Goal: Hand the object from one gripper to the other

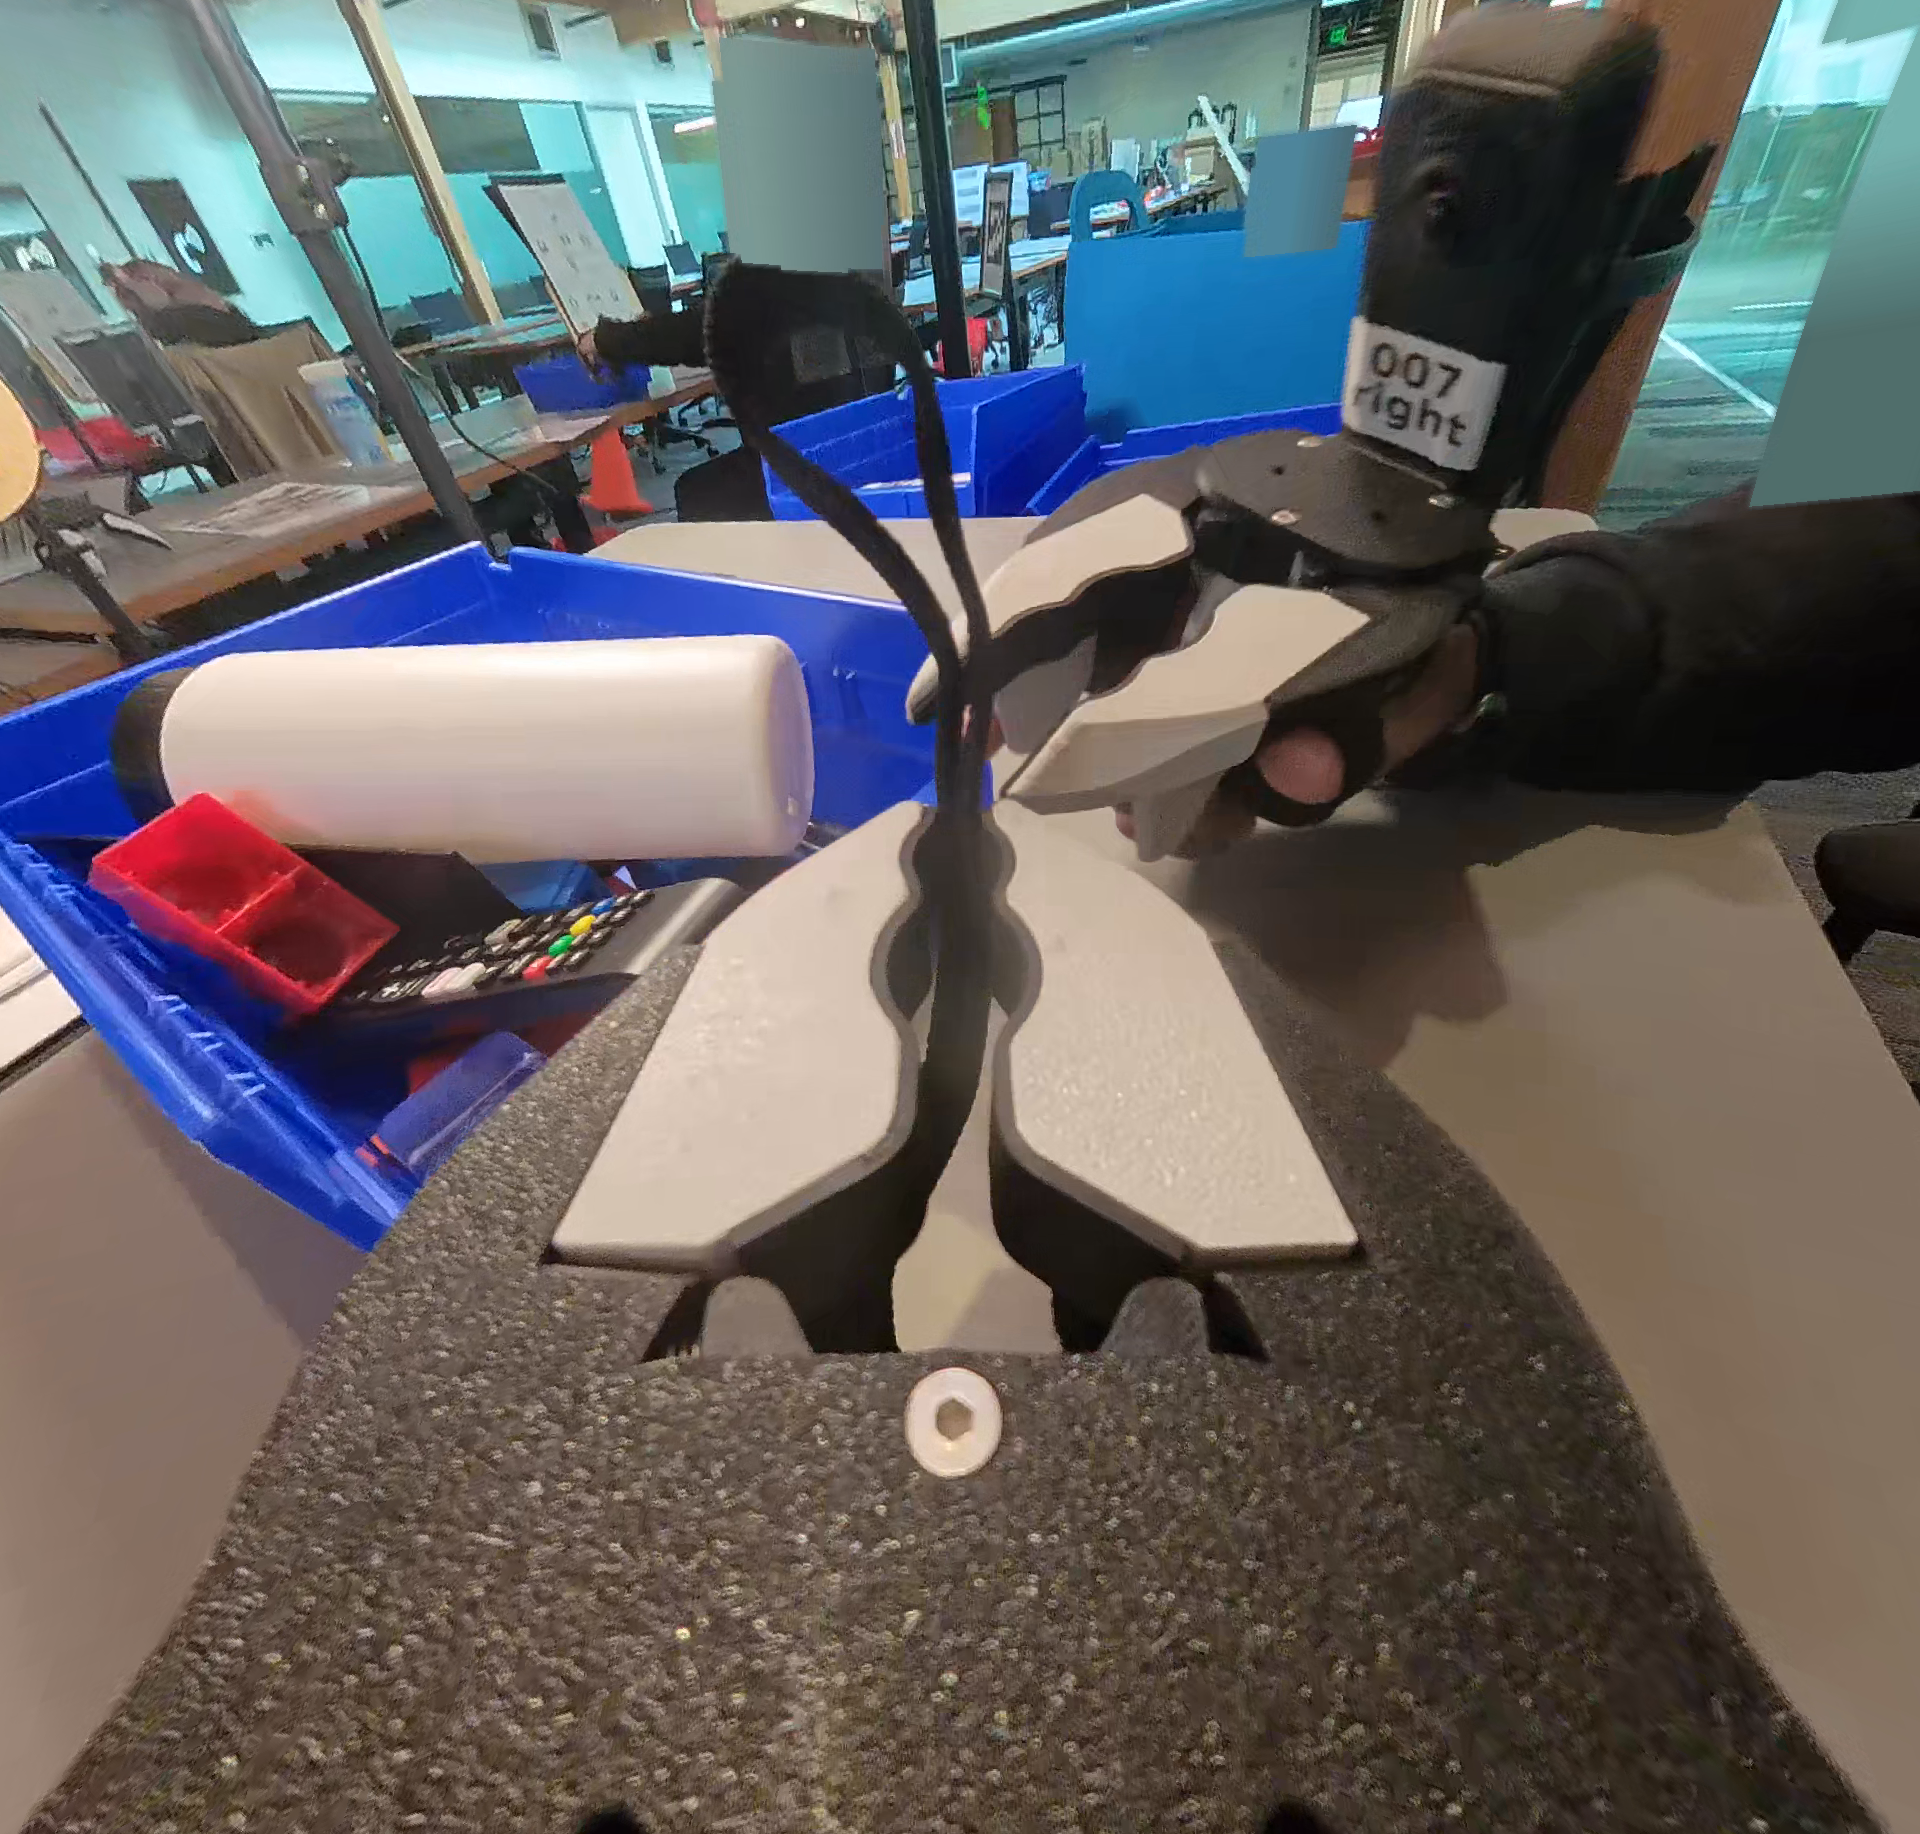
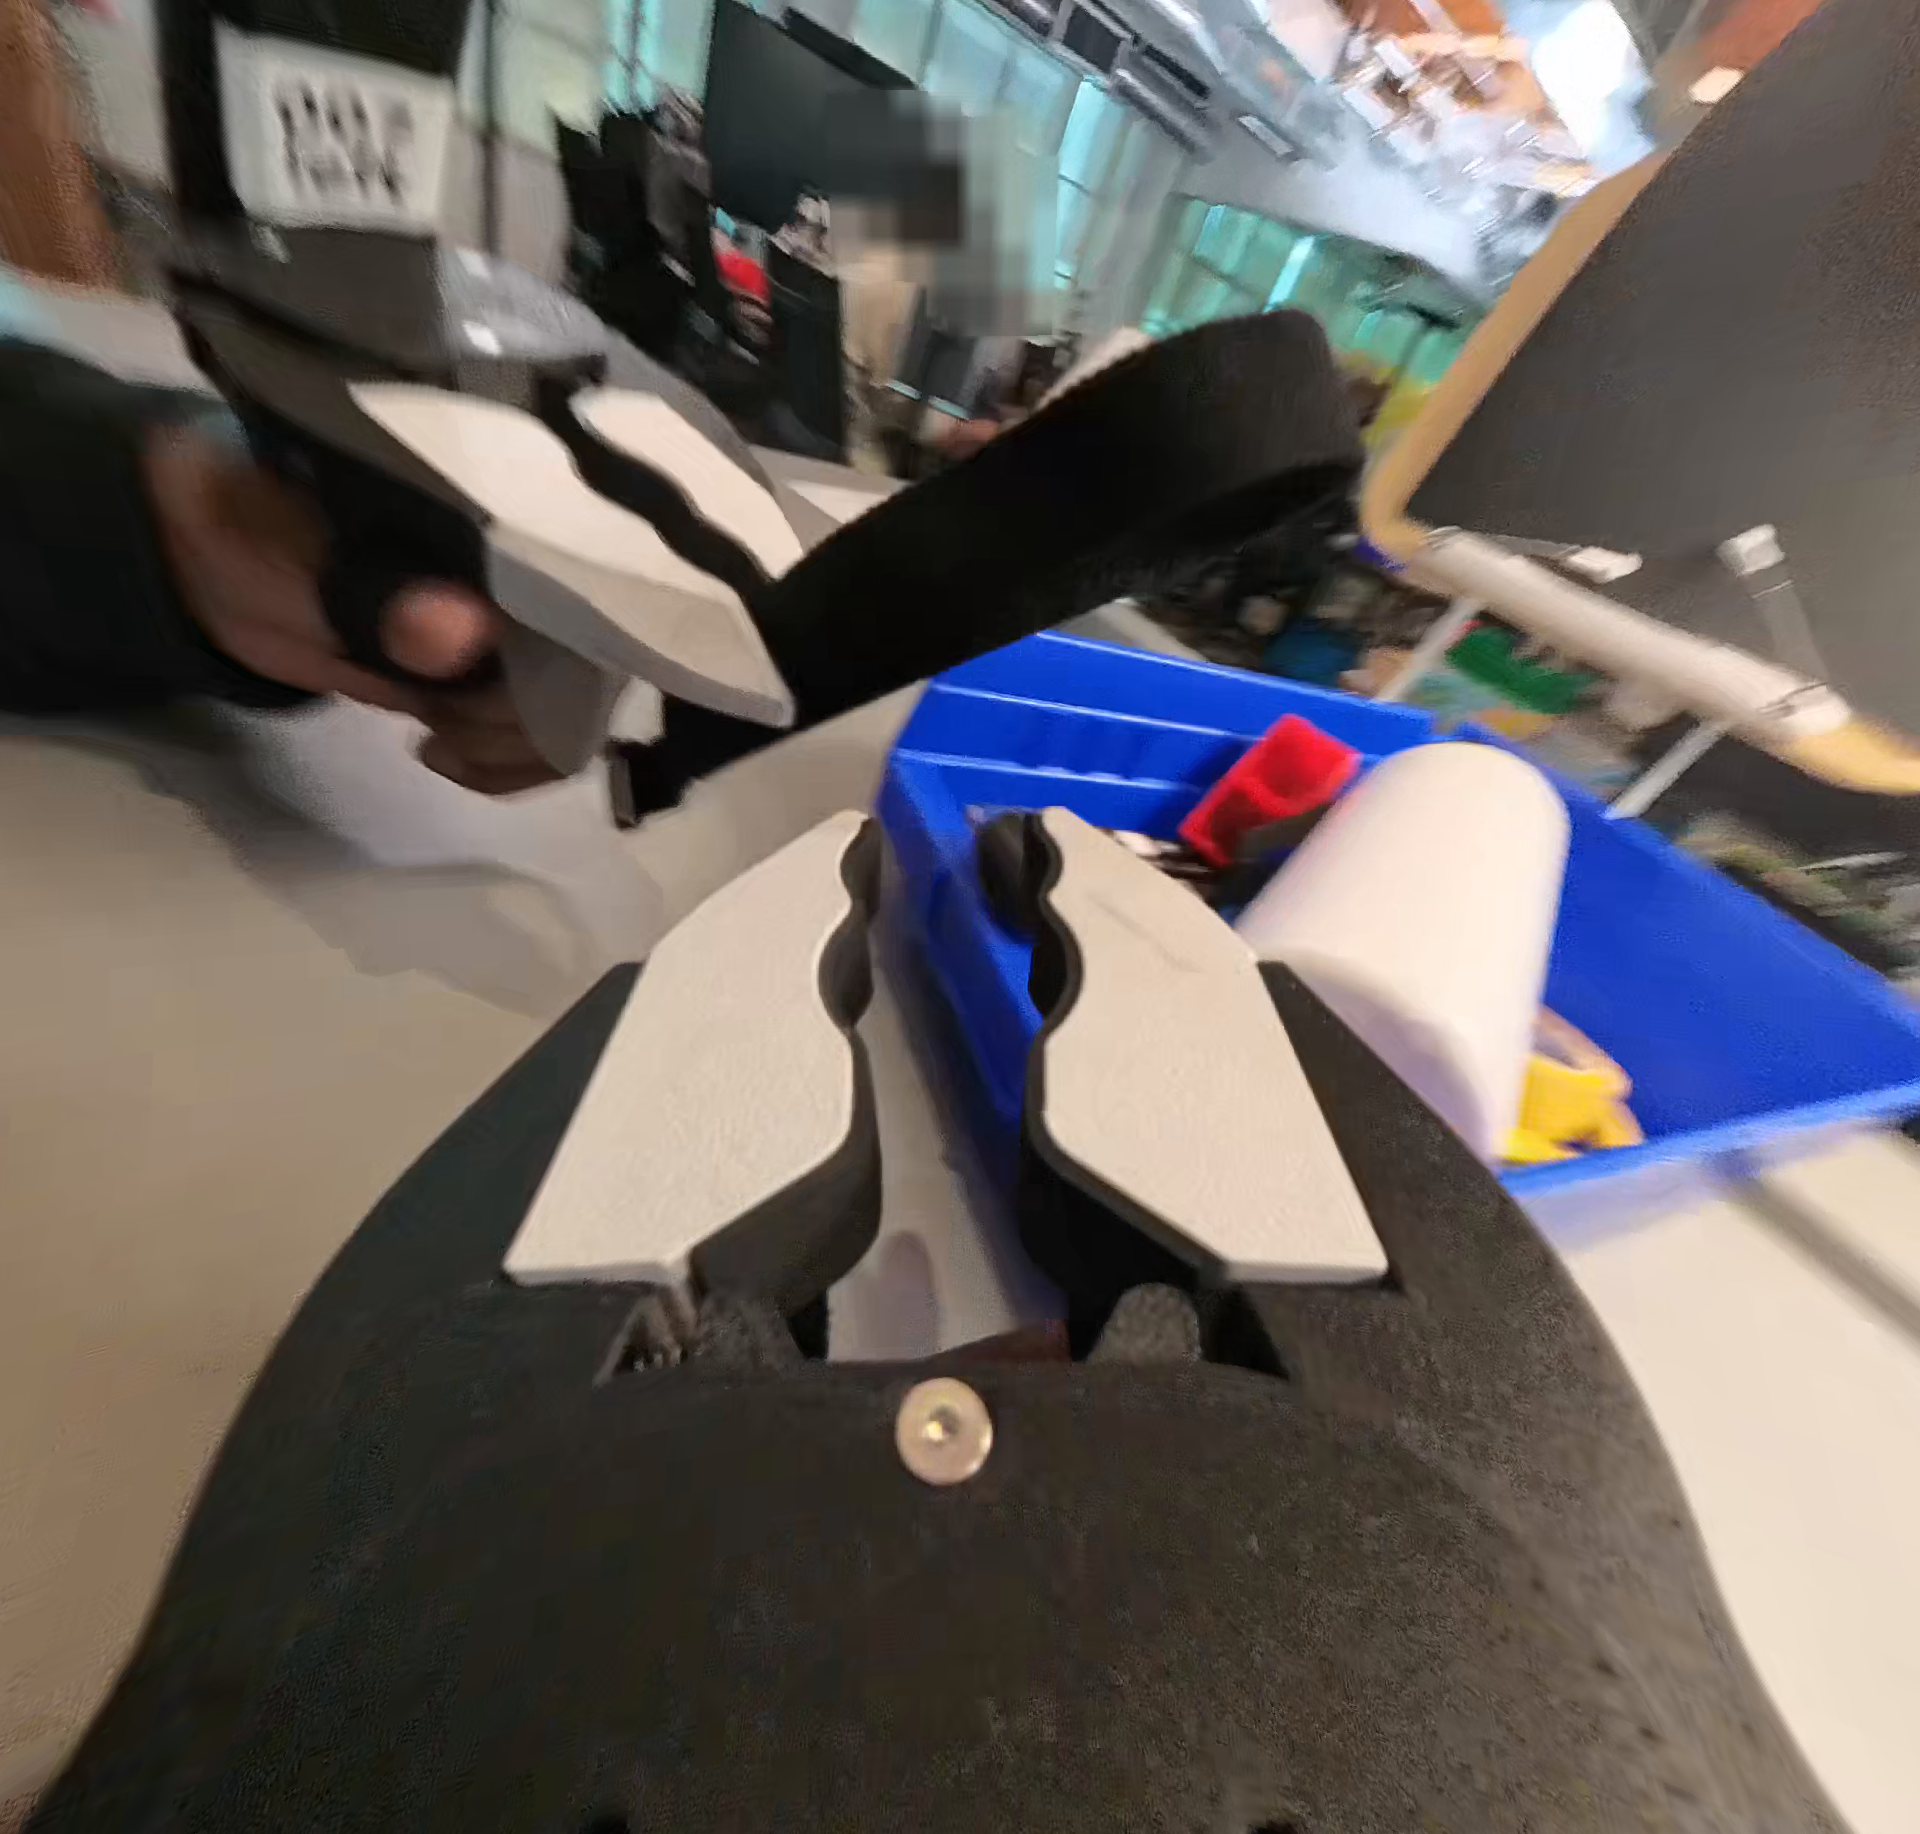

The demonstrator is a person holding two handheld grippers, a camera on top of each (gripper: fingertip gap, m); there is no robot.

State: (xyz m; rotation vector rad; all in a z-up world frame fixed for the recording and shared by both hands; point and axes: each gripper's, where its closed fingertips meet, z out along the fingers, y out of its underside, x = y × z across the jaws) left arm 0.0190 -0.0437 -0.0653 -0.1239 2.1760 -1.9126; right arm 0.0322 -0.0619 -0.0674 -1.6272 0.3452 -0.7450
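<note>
Left gripper [image 1: 958, 828] clamps black strap [image 1: 821, 402] low, fingers pinched on it. Strap loops up above the jaws: soft, light, floppy, likely fuzzy. Right gripper [image 1: 961, 745] spread, empty, tips just beside it. Best taken just above the left tips.

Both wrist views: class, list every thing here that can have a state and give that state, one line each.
left gripper: shut on the black strap
right gripper: open, holding nothing
black strap: doubled into a loop, lifted off the table
white bottle: lying on its side in the bin
blue bin: open-topped, holding several things
red tray: tilted, compartments empty
remote control: buttons up, partly covered
</note>
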